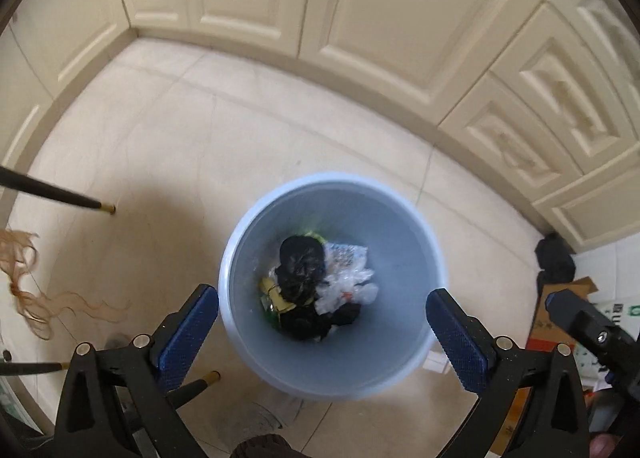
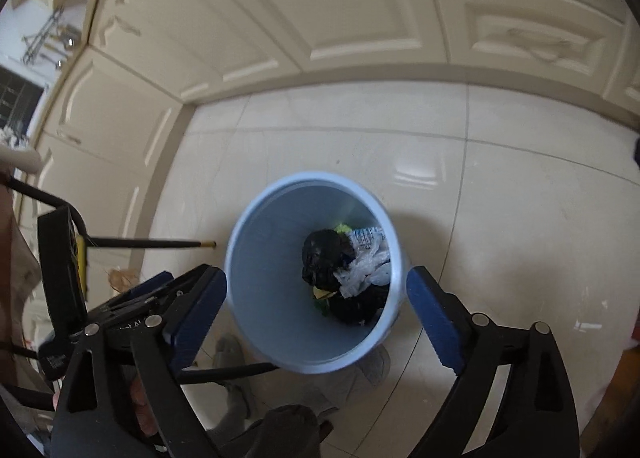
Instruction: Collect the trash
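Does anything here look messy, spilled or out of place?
The trash sits inside the upright blue bin, nothing spilled around it. The one oddity: a tangle of light brown strands lying loose on the floor at the left edge of the left wrist view.

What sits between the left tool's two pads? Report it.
Nothing is gripped. In the left wrist view the left tool is open above the pale blue bin, whose crumpled black and white trash shows between the pads.
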`<move>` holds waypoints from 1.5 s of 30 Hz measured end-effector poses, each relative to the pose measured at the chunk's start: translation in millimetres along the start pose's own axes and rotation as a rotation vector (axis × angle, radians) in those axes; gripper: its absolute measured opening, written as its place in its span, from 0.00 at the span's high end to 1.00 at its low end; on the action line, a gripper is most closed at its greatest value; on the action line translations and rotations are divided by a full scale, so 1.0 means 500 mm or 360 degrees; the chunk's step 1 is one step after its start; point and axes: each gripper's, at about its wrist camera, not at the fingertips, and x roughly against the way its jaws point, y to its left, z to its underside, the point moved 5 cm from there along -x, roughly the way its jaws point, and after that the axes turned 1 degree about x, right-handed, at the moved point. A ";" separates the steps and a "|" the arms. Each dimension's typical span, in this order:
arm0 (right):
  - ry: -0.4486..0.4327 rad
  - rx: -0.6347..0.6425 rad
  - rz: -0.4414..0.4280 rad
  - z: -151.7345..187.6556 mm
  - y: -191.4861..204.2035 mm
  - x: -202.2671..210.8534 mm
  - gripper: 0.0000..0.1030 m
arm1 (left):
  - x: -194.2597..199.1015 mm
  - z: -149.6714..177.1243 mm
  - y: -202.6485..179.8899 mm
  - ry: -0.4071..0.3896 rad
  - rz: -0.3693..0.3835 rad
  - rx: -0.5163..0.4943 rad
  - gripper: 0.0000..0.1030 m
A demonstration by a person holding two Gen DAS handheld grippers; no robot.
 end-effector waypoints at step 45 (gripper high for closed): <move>-0.1070 0.0852 -0.0349 0.331 1.026 0.828 0.00 | 1.605 0.910 0.293 -0.1529 -0.0539 0.0104 0.01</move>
